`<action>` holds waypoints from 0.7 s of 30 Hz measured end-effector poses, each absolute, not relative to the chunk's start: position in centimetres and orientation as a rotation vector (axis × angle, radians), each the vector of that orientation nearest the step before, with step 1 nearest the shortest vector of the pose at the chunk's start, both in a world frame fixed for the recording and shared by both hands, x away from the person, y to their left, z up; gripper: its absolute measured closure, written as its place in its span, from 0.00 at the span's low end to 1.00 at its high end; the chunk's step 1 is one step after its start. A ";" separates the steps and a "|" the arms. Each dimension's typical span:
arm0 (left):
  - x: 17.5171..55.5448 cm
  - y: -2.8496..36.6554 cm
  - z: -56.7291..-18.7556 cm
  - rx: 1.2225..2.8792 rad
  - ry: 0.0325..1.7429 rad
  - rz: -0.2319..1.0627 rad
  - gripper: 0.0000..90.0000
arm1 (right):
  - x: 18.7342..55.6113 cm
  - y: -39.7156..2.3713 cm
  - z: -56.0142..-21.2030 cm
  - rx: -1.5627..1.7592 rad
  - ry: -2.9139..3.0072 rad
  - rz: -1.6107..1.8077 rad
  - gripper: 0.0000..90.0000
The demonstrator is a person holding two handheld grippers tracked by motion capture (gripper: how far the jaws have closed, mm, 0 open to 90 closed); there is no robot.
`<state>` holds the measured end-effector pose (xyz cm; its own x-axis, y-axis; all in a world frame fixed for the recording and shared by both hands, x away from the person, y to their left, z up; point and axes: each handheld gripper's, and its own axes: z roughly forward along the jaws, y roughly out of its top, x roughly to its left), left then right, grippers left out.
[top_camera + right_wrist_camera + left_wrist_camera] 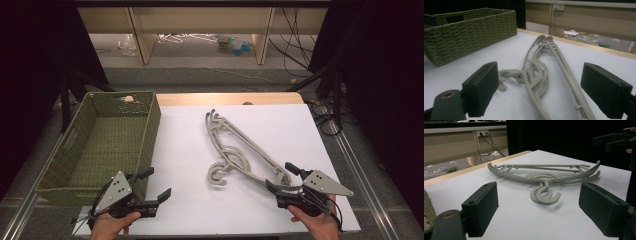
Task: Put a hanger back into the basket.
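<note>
**Both grippers gaping over stacked hangers**

A white worktop [200, 210] is carrying everything. A green woven basket [102, 145] is sitting along its left edge. Grey hangers [240, 150] are lying stacked near the middle, slanting toward the near right corner. The right gripper [283, 178] is standing wide open at the stack's near end, gripping nothing. The left gripper [156, 183] is gaping wide by the near left corner, empty.

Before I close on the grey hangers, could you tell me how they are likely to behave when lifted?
The grey hangers look like thin moulded plastic, so probably stiff and light. There seem to be two stacked, so one may slide off. Their hooks could snag each other.
</note>
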<state>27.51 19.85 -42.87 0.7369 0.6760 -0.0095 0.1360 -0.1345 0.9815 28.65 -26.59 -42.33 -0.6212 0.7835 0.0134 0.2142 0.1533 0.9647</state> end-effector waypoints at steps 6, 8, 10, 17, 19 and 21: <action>27.5 19.8 -42.9 1.676 0.648 0.527 0.18 | 28.6 -26.3 -42.3 0.934 1.966 1.471 0.18; 27.5 19.8 -42.9 1.672 0.652 0.523 0.18 | 28.5 -26.3 -42.3 0.945 1.982 1.465 0.18; 27.5 19.8 -42.9 1.674 0.653 0.520 0.18 | 28.6 -26.3 -42.4 0.929 1.980 1.461 0.18; 27.5 19.7 -42.9 1.673 0.653 0.517 0.18 | 29.0 -25.7 -42.5 0.879 2.074 1.436 0.28; 27.5 19.7 -42.9 1.674 0.655 0.515 0.18 | 29.3 -25.5 -42.5 0.870 2.078 1.429 0.28; 27.5 19.7 -43.0 1.675 0.658 0.513 0.18 | 30.1 -24.8 -42.7 0.844 2.135 1.386 0.28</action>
